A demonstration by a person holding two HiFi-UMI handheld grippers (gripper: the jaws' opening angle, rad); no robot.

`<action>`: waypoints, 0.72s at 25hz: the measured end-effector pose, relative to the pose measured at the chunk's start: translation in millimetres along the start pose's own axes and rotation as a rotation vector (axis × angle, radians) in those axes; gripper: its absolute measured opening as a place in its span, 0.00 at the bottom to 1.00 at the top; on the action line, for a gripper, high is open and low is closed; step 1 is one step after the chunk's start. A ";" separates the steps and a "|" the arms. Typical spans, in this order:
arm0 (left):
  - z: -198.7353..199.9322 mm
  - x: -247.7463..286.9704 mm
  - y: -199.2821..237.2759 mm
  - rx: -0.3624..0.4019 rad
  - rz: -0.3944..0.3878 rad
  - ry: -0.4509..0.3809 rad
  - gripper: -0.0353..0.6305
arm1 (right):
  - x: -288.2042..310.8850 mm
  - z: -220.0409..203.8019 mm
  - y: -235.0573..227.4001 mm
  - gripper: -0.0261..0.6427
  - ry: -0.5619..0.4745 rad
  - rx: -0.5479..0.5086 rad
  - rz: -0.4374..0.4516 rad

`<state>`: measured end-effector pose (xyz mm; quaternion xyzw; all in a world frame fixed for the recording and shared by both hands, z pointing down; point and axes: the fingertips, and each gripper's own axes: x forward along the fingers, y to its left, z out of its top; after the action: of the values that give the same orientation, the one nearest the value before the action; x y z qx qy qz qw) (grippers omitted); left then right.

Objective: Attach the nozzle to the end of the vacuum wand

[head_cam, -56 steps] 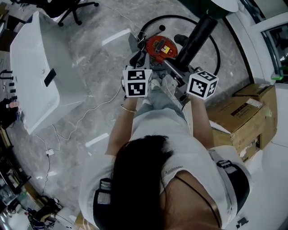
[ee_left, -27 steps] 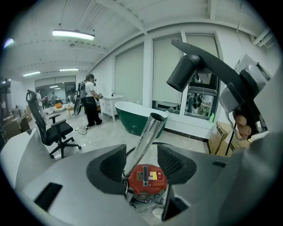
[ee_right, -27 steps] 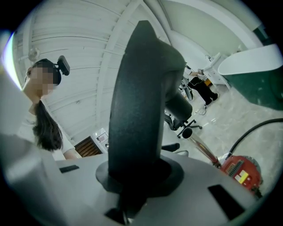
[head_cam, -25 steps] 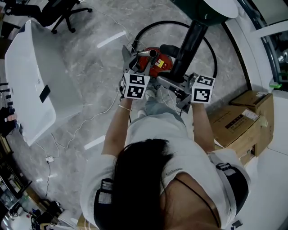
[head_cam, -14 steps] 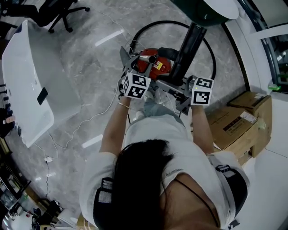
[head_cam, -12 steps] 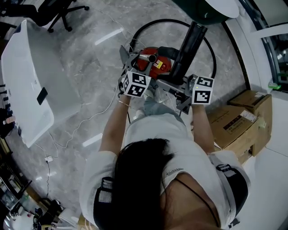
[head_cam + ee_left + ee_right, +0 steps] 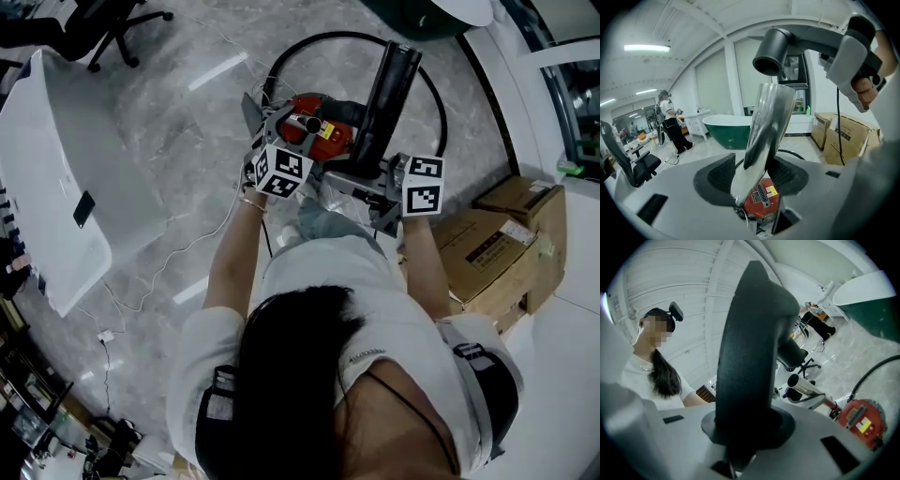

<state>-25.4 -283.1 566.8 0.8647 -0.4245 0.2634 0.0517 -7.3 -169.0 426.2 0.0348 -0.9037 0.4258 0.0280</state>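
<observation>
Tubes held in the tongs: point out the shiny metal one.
The silver wand in the left tongs; the right tongs hold a matte black nozzle.

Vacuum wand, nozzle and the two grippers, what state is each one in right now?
Left gripper: shut on the vacuum wand.
Right gripper: shut on the nozzle.
Vacuum wand: end bare, nothing fitted on it.
Nozzle: apart from the wand, not yet attached.
</observation>
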 end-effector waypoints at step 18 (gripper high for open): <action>4.0 5.4 -4.0 -0.039 -0.065 -0.029 0.32 | -7.2 1.7 6.6 0.15 -0.063 0.175 0.154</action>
<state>-18.0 -285.6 566.6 0.8806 -0.4021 0.2405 0.0710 -0.7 -165.9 419.4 -0.0193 -0.8636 0.5025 -0.0363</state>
